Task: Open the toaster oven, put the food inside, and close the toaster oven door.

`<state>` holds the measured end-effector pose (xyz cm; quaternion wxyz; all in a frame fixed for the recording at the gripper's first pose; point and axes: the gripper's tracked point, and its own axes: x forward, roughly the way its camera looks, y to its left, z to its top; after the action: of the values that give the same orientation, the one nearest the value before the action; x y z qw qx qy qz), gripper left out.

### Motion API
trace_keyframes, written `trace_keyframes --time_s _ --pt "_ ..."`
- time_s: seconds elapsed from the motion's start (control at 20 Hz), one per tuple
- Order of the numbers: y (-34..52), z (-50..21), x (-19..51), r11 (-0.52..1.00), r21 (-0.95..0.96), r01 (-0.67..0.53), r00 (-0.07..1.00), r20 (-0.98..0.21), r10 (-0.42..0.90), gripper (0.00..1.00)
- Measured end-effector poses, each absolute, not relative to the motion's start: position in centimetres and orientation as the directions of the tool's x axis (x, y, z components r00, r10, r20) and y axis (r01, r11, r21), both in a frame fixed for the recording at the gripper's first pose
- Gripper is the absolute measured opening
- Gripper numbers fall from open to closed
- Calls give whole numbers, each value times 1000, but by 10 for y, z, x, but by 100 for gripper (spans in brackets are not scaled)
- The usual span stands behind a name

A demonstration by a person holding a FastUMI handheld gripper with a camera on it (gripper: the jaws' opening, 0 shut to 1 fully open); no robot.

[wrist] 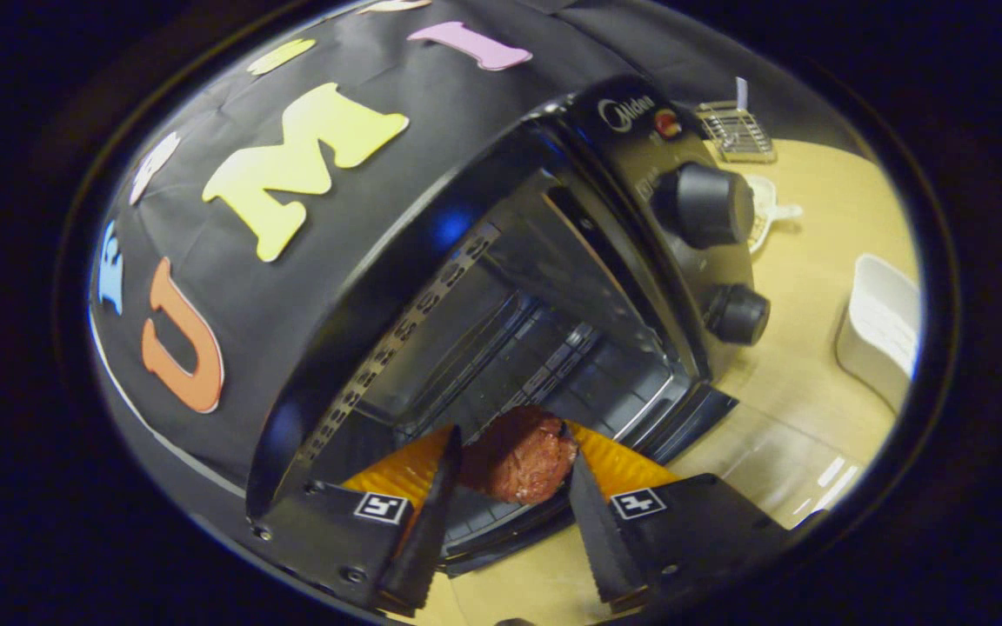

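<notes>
The gripper (514,452) clamps both fingers on a reddish-brown piece of food (518,455), held at the open mouth of the black toaster oven (484,287). The oven door (605,452) hangs down below the food, the wire rack (544,365) showing inside. Two dark knobs (703,205) line the oven's control panel. Beyond, on the pale wooden table (788,382), sit a white tray (879,335) and a small wire basket (736,130).

- Oven (466,174): glossy black shell, metal rack inside.
- Knobs (703,205): matt black plastic.
- Meat (520,455): rough, moist, reddish-brown, pinched by the fingers (431,504).
- Table (805,287): smooth pale wood.
- Tub (879,335): smooth white plastic.
</notes>
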<state>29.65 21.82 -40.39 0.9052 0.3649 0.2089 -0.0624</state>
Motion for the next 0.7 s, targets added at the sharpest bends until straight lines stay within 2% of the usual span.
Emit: trace_keyframes --time_s 0.15,0.35,0.7 --pt "208 -403 293 820 516 248 901 -434 1 91" --pt "198 -400 290 889 407 211 910 -413 -27 92" --pt "201 -382 267 924 358 132 915 -402 25 93"
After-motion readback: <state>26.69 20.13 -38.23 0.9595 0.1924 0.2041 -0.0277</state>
